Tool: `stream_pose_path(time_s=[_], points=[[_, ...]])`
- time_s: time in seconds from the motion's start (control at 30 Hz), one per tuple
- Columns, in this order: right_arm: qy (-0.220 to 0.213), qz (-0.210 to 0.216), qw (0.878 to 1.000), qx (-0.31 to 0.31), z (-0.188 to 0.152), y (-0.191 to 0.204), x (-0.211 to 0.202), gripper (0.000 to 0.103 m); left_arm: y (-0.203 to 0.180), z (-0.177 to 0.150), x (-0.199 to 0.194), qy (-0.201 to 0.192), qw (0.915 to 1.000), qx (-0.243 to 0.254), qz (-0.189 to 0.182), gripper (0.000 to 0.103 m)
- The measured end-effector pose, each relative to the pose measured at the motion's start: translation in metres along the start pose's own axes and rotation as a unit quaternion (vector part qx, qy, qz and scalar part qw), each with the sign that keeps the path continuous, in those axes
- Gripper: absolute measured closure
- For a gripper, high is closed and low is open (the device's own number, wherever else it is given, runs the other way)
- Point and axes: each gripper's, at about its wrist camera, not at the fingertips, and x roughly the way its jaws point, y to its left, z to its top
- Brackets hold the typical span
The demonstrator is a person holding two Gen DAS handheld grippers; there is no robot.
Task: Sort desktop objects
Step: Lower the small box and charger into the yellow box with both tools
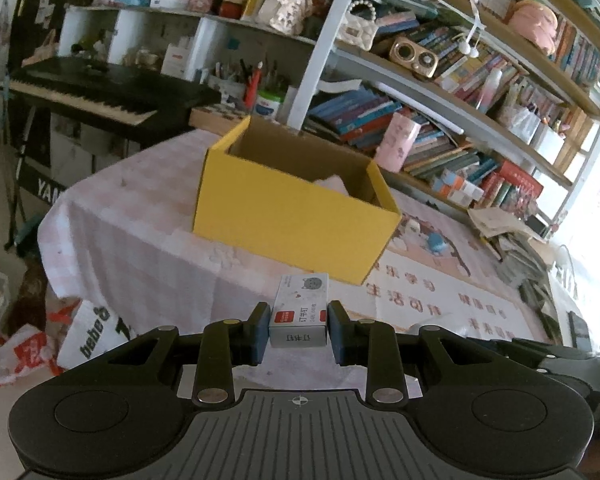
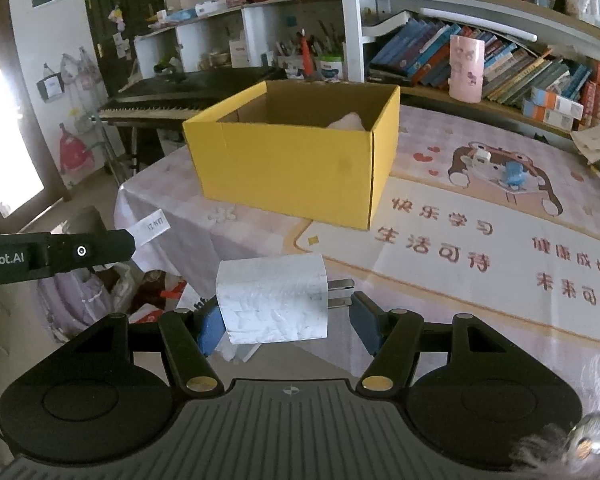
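Left claw [image 1: 299, 330] clamped on small grey-white cardboard staple box [image 1: 300, 312], held above table's near edge. Right claw [image 2: 286, 316] clamped on white plastic wall charger [image 2: 272, 300], metal prongs against right pad. Beyond: open yellow cardboard box [image 2: 296, 168] on pink checked tablecloth [image 2: 500, 240] near table's left edge, pale item inside. Blue toy figure [image 2: 514, 174] toward far right.

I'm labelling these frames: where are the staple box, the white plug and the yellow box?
staple box [image 1: 299, 312], left wrist view, top face.
white plug [image 2: 272, 300], right wrist view, body.
yellow box [image 2: 292, 164], right wrist view, front wall.
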Motion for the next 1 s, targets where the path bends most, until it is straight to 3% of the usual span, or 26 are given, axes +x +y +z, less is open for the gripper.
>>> stream_pose_path(time_s=[0.2,0.53,0.7,1.0], points=[[-0.018,0.001,1.0,-0.004,0.03,-0.007,0.014,0.041,0.001,0.025,0.015,-0.026,0.9996,0.011,0.007,0.074],[-0.075,0.019,0.997,-0.022,0.106,-0.034,0.043,0.041,-0.01,0.086,0.063,-0.067,0.9969,0.035,0.021,0.074],[-0.071,0.025,0.997,-0.034,0.134,-0.053,0.077,0.041,-0.019,0.104,0.1,-0.059,0.9968,0.05,0.022,0.074],[-0.022,0.048,0.994,-0.095,0.166,-0.067,0.142,0.041,-0.025,0.119,0.172,-0.005,0.9966,0.071,0.042,0.074]])
